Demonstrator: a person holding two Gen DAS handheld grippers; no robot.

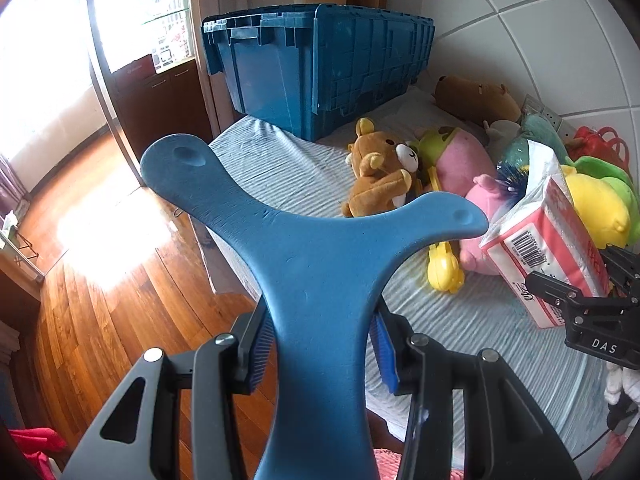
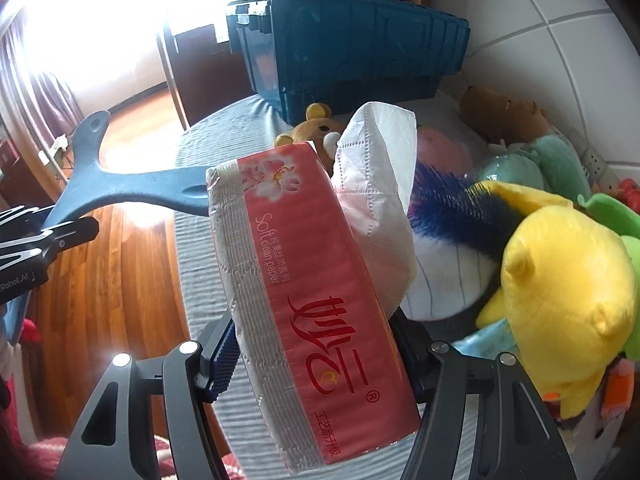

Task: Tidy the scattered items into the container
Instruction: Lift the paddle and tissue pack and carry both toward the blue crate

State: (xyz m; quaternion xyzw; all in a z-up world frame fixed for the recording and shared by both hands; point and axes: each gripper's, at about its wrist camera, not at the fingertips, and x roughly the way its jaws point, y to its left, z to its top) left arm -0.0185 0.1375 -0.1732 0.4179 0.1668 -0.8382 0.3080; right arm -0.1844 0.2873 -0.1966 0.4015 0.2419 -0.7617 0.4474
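Observation:
My left gripper (image 1: 320,356) is shut on a blue Y-shaped plastic hanger (image 1: 304,248) and holds it above the bed's near edge; it also shows in the right wrist view (image 2: 120,188). My right gripper (image 2: 316,364) is shut on a red and white pack of tissue paper (image 2: 304,300), with a tissue sticking out on top; the pack also shows in the left wrist view (image 1: 548,248). The blue crate (image 1: 320,68) stands at the far end of the bed (image 1: 280,168), its opening hidden. A brown bear plush (image 1: 380,172) lies in front of it.
Several plush toys lie along the right side by the white wall: a pink one (image 1: 460,164), a yellow one (image 2: 568,292), a brown one (image 1: 476,96), a teal one (image 2: 548,160). A yellow plastic toy (image 1: 444,268) lies on the sheet. Wooden floor (image 1: 100,280) is left.

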